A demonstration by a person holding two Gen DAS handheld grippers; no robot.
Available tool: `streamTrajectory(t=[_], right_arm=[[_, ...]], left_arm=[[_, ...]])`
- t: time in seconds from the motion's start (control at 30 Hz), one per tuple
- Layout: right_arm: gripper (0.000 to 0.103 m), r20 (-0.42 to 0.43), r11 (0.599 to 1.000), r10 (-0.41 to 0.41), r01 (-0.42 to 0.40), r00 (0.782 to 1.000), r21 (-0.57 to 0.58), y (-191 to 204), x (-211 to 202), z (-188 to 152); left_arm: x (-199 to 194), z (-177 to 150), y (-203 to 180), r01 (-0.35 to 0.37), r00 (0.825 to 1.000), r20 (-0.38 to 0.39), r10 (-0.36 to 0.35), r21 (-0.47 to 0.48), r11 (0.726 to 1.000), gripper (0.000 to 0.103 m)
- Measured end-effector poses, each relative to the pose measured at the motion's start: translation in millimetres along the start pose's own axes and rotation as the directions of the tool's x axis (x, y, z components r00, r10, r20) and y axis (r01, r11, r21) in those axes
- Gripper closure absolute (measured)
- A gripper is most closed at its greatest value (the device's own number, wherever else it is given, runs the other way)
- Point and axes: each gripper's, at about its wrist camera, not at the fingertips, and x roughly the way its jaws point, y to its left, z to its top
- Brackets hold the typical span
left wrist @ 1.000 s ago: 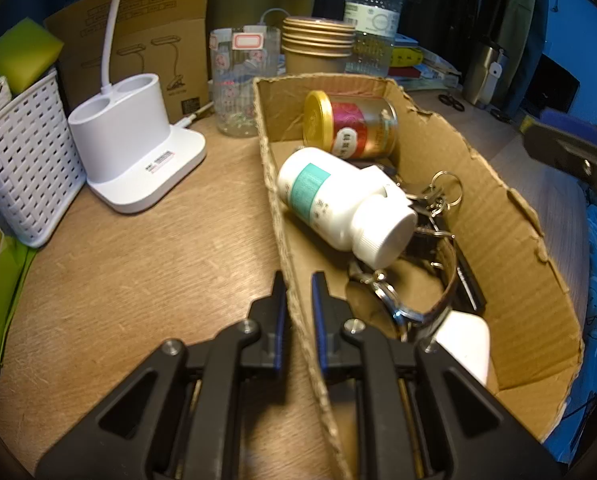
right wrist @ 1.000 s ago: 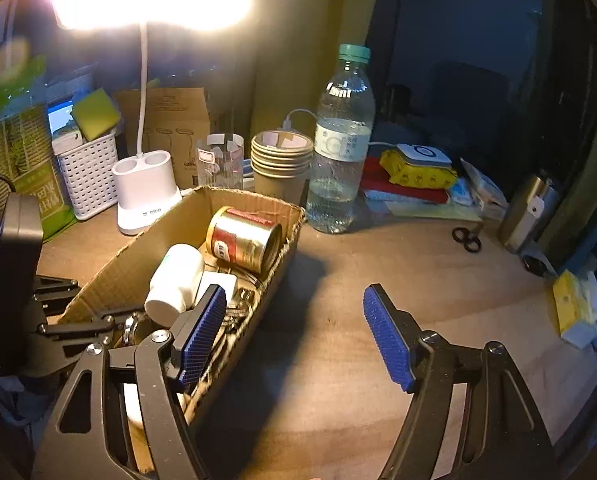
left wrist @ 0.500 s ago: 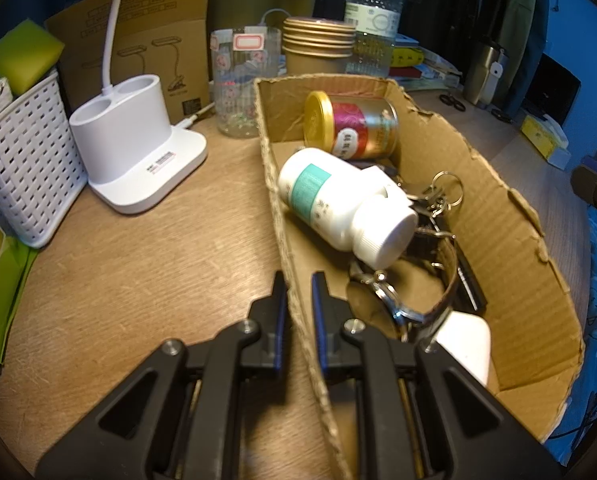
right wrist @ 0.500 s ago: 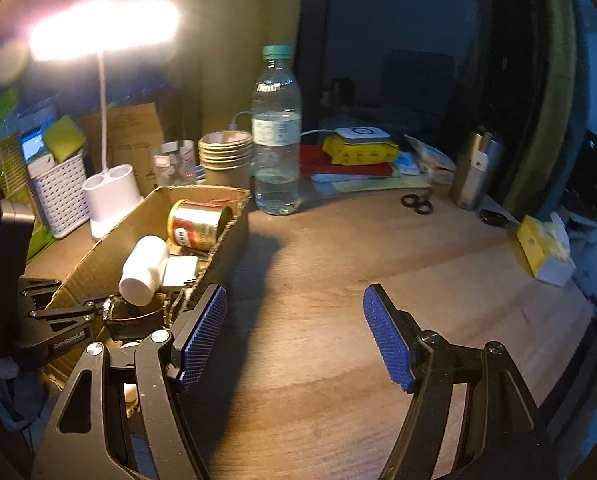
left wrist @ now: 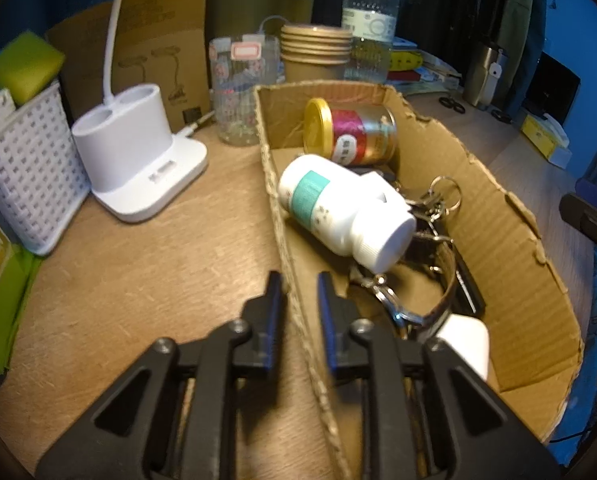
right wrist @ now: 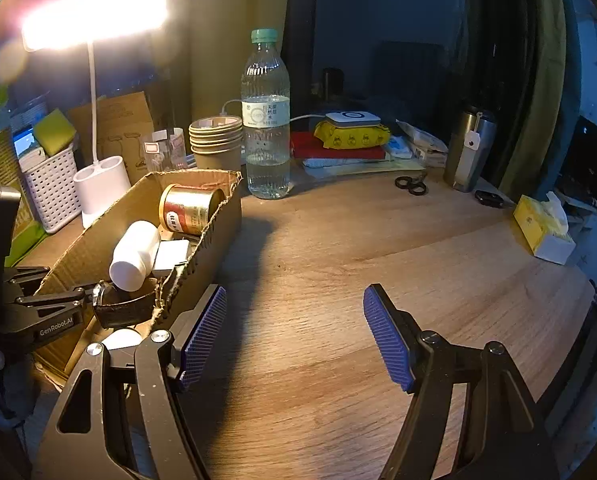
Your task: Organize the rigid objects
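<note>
A cardboard box [left wrist: 510,248] lies open on the wooden desk. In it are a gold and red tin [left wrist: 350,136], a white pill bottle [left wrist: 338,212] on its side, keys [left wrist: 434,200], a watch [left wrist: 418,304] and a white charger [left wrist: 466,340]. My left gripper [left wrist: 298,300] is shut on the box's left wall, one finger on each side. The box also shows in the right wrist view [right wrist: 202,236], with the left gripper [right wrist: 50,308] at its near end. My right gripper [right wrist: 294,332] is open and empty over bare desk to the right of the box.
A white lamp base [left wrist: 138,168], a white basket [left wrist: 22,168], a glass [left wrist: 238,88], stacked paper cups [right wrist: 214,140] and a water bottle [right wrist: 266,120] stand behind the box. Scissors [right wrist: 410,186], a steel flask [right wrist: 470,148] and a yellow tissue box [right wrist: 542,228] lie at the right.
My right gripper has swung to the right, away from the box, and stays open. My left gripper keeps its hold on the box wall; the box has barely moved.
</note>
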Motion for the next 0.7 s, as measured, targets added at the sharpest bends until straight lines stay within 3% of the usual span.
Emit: streamTrajectory(t=[0.1, 0.13, 0.23, 0.27, 0.43, 0.57, 0.7], right_arm=[[0.029, 0.002, 1.0, -0.006, 0.006, 1.0, 0.006, -2.1, -2.1, 0.8], [0.029, 0.003, 1.0, -0.007, 0.007, 1.0, 0.005, -2.4, -2.7, 1.1], [0.029, 0.009, 1.0, -0.014, 0.014, 1.0, 0.007, -4.0, -7.0, 2.5], [0.029, 0.012, 1.0, -0.017, 0.017, 1.0, 0.009, -4.8, -8.8, 3.3], [0.029, 0.032, 0.999, -0.034, 0.033, 0.999, 0.02, -10.4, -19.4, 9.2], [0.029, 0.058, 0.998, -0.048, 0.047, 0.997, 0.028, -15.8, -33.0, 14.6], [0.029, 0.095, 0.997, -0.07, 0.066, 0.993, 0.043, -23.0, -52.6, 20.6]], left_arm=[[-1.3, 0.5, -1.7, -0.037, 0.999, 0.013, 0.037, 0.016, 0.999, 0.074], [-3.2, 0.8, -1.8, -0.049, 0.999, 0.025, 0.048, 0.017, 0.999, 0.066], [-12.1, 1.0, -1.2, -0.079, 0.995, 0.063, 0.078, 0.014, 0.997, 0.054], [-16.0, 0.7, 0.0, -0.082, 0.994, 0.075, 0.082, 0.004, 0.997, 0.047], [-33.1, 5.4, 8.1, -0.086, 0.989, 0.118, 0.091, -0.045, 0.995, 0.035], [-58.4, 9.9, 4.0, -0.091, 0.973, 0.208, 0.097, -0.041, 0.995, 0.019], [-84.8, 15.5, -5.0, -0.055, 0.961, 0.27, 0.059, -0.025, 0.998, 0.016]])
